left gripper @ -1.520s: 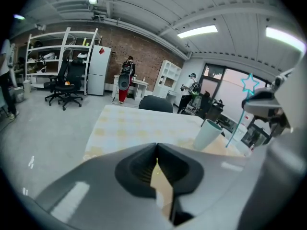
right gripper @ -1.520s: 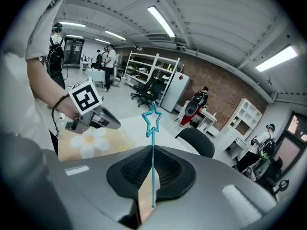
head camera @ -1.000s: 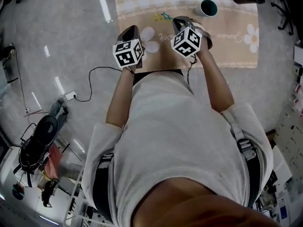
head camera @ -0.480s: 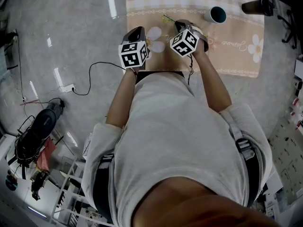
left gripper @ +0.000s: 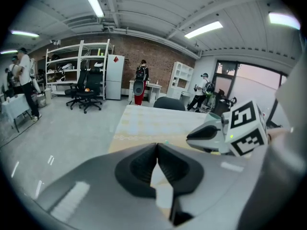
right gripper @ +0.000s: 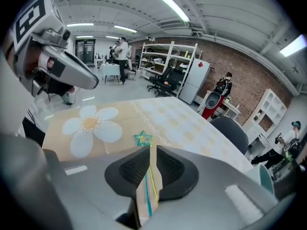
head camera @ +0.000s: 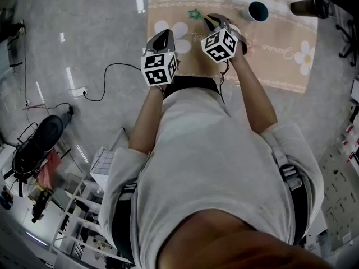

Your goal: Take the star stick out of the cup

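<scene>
- Cup [head camera: 258, 11] stands near the counter's [head camera: 280, 66] far right corner.
- Star stick [right gripper: 143, 138] lies outside it, between the right gripper's [right gripper: 151, 150] jaws, which have just been opening and stand narrowly apart.
- Left gripper's [left gripper: 157, 145] jaws are closed together, empty.

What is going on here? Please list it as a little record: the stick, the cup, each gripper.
star stick: out of the cup, shaft between the jaws of the right gripper, star end toward the flowered cloth
cup: upright on the cloth, apart from both grippers
right gripper: jaws apart, just been opening, not pinching the stick
left gripper: shut, empty
</scene>
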